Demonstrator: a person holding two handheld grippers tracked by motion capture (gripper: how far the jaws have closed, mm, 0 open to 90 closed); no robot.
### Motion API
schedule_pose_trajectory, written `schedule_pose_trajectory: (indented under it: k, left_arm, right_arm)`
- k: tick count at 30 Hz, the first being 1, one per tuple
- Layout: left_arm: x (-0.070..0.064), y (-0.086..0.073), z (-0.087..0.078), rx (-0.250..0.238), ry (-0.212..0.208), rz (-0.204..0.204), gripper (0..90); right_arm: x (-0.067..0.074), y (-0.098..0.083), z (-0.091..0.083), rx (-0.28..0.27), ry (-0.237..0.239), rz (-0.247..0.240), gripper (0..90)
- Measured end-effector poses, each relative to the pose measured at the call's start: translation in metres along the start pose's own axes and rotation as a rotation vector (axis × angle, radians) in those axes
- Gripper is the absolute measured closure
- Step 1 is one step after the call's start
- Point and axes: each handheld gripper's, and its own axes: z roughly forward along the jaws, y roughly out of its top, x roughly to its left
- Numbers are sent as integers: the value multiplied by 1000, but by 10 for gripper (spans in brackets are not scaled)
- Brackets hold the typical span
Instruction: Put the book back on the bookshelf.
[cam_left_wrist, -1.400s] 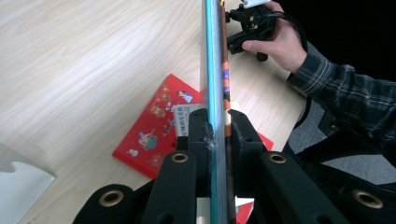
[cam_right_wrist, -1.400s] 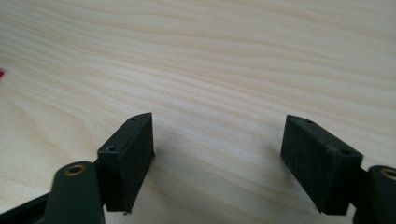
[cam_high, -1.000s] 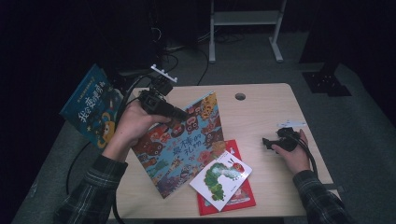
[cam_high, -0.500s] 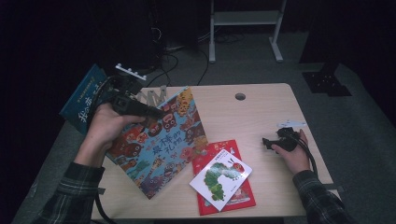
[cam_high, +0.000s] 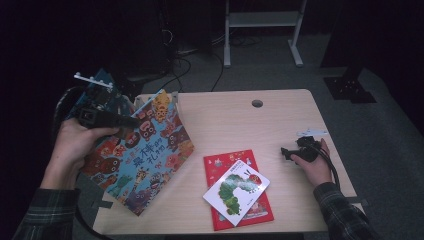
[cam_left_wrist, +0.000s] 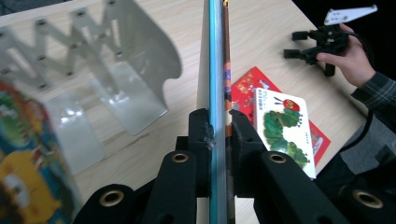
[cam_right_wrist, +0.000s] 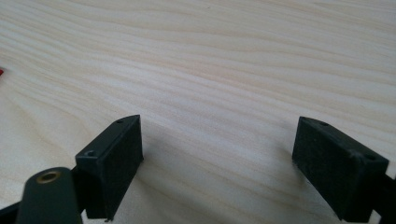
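My left gripper (cam_high: 131, 121) is shut on the edge of a large picture book (cam_high: 145, 160) covered in colourful monsters, held tilted over the table's left side. In the left gripper view the jaws pinch the book's thin edge (cam_left_wrist: 215, 56) between them, gripper (cam_left_wrist: 218, 126). Beside it a metal folding book rack (cam_left_wrist: 116, 70) stands on the table, with another colourful book (cam_left_wrist: 23, 154) in it. My right gripper (cam_high: 284, 153) rests open on the table at the right, and bare wood lies between its jaws (cam_right_wrist: 217, 158).
A white caterpillar book (cam_high: 236, 186) lies on top of a red book (cam_high: 225, 162) near the front edge of the wooden table (cam_high: 240, 125). A cable hole (cam_high: 257, 103) sits at the back. A blue book (cam_high: 102, 85) shows behind my left hand.
My left hand has carried the large picture book leftward, from the table's middle to its left edge by the rack. The right hand has stayed still.
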Motion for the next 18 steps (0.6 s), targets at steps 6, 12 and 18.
schedule_pose_trajectory:
  k: [6,12,18]
  left_arm:
    - [19,-14,-13,-14,54,-54,811]
    - [35,-23,-22,-7,101,-102,811]
    - [49,-33,-34,-6,154,-151,811]
  right_arm:
    - [0,0,0,-2,-3,4,150]
    - [0,0,0,-2,-8,9,150]
    - [0,0,0,-1,-10,13,150]
